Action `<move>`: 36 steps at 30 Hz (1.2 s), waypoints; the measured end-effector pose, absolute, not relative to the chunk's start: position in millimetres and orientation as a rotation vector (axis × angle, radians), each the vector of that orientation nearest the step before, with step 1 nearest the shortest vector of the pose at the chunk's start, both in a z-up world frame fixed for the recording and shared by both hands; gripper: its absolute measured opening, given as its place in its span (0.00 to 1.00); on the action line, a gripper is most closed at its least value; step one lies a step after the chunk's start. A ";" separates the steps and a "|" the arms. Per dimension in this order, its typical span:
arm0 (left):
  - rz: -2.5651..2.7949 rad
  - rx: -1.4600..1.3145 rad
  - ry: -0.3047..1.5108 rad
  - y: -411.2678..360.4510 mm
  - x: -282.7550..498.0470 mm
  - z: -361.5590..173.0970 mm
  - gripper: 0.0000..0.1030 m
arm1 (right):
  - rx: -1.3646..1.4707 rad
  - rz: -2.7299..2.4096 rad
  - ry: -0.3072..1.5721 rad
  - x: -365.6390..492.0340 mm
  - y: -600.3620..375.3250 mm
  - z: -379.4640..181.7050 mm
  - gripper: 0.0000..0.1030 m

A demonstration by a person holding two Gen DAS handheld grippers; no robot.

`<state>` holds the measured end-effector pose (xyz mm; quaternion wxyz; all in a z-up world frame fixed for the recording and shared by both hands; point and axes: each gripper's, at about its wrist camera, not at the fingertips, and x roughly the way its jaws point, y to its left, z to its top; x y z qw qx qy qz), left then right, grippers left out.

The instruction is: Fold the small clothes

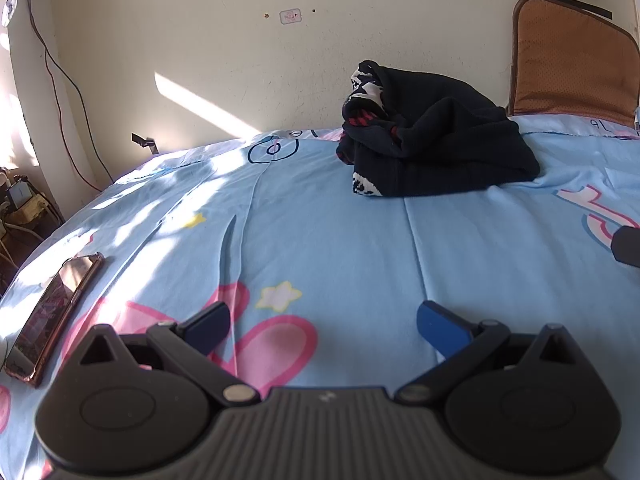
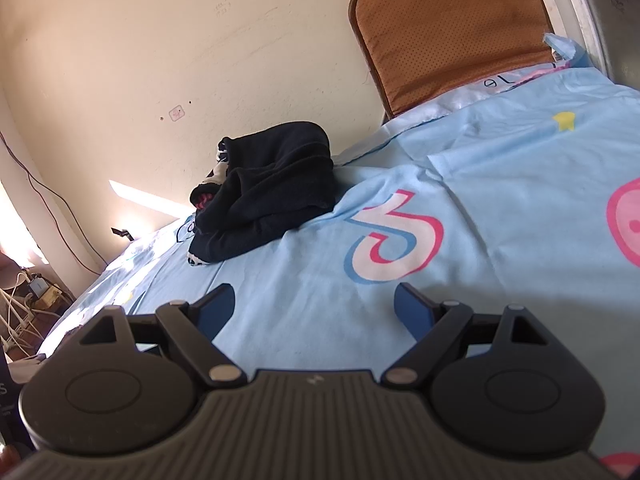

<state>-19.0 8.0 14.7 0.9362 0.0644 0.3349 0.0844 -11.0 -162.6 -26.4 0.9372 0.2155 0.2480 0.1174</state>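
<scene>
A crumpled dark navy garment with red and white patterned parts lies in a heap on the light blue bedsheet, near the wall. It also shows in the right wrist view, up and left of centre. My left gripper is open and empty, low over the sheet, well short of the garment. My right gripper is open and empty, also over the sheet, short of and to the right of the garment. A dark part of the right gripper shows at the right edge of the left wrist view.
A phone in a brownish case lies on the sheet at the left. A brown cushion leans on the wall at the bed's head, also in the right wrist view. Cables and plugs sit beyond the bed's left edge.
</scene>
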 end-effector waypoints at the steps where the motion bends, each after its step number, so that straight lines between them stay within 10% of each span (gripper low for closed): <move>1: 0.173 0.131 0.685 8.0 -19.0 14.7 1.00 | 0.440 0.240 0.507 -11.1 -162.1 -26.3 0.86; 36: 0.168 0.125 0.688 11.2 -17.8 14.2 1.00 | 0.445 0.250 0.500 -11.1 -163.6 -26.2 0.86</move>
